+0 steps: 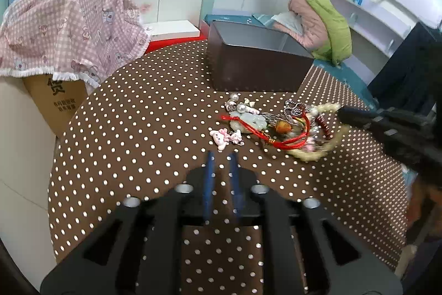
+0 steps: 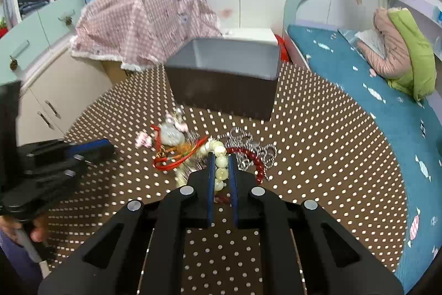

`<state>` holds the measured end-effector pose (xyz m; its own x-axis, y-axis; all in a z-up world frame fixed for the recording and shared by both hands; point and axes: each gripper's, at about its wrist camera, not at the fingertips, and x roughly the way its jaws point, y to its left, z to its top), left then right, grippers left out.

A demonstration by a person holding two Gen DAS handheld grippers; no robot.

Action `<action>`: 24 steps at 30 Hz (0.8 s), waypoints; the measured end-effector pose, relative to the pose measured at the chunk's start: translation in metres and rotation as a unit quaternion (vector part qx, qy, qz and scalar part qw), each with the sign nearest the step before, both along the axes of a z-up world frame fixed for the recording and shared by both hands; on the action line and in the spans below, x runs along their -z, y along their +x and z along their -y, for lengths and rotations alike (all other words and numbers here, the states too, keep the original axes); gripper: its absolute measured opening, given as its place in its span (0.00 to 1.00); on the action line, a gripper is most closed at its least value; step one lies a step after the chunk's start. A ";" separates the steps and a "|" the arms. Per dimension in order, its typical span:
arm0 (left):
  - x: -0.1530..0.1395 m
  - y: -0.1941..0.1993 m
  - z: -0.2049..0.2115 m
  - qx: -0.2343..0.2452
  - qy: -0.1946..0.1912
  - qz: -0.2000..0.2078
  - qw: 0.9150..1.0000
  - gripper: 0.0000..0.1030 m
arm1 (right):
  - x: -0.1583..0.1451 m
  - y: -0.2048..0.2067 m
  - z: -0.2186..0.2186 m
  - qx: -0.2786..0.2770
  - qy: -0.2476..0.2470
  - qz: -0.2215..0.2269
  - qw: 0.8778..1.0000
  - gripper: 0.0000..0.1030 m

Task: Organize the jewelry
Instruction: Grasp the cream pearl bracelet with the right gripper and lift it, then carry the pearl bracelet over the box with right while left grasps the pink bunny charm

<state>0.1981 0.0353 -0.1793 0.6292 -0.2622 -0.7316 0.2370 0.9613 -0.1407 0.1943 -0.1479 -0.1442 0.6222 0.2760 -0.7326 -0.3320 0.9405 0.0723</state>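
A tangle of jewelry lies on the brown dotted tablecloth (image 1: 138,129) in front of an open dark box (image 1: 257,68) with a grey inside. In the pile are pink bunny charms (image 1: 225,137), a jade pendant (image 1: 248,122) on red cord, pearls (image 1: 237,104), a silver chain (image 1: 294,107) and dark red beads (image 1: 323,127). My left gripper (image 1: 222,156) hovers just short of the bunny charms, its jaws a little apart with nothing between them. My right gripper (image 2: 221,158) is shut on the cream bead bracelet (image 2: 221,165), beside the red bead string (image 2: 251,155).
The table is round, and its edge falls away on the left and right. A pink checked cloth (image 1: 69,26) covers a cardboard box (image 1: 60,98) at the left. A white box (image 2: 248,35) stands behind the dark box. A teal bed (image 2: 359,90) with a pink and green jacket (image 2: 400,54) runs along the right.
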 end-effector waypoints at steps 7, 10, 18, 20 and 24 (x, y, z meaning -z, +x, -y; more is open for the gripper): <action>0.006 0.018 0.017 0.009 0.037 0.003 0.999 0.55 | -0.036 -0.012 0.008 -0.005 0.018 0.039 0.999 0.08; 0.012 0.026 0.023 0.010 0.047 -0.002 0.999 0.55 | -0.047 -0.014 0.011 -0.007 0.027 0.051 0.998 0.08; 0.023 0.043 0.030 0.018 0.065 -0.017 0.998 0.46 | -0.071 -0.014 0.025 -0.007 0.043 0.083 0.996 0.08; 0.024 0.047 0.034 0.020 0.082 -0.014 0.996 0.37 | -0.074 -0.014 0.028 -0.010 0.048 0.084 0.995 0.08; 0.024 0.051 0.040 0.029 0.091 -0.014 0.995 0.30 | -0.076 -0.014 0.035 -0.005 0.049 0.091 0.995 0.08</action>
<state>0.2496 -0.0046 -0.2031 0.5964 -0.1579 -0.7870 0.2906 0.9564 0.0283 0.1802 -0.1824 -0.0683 0.7390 0.3479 -0.5769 -0.3582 0.9282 0.1009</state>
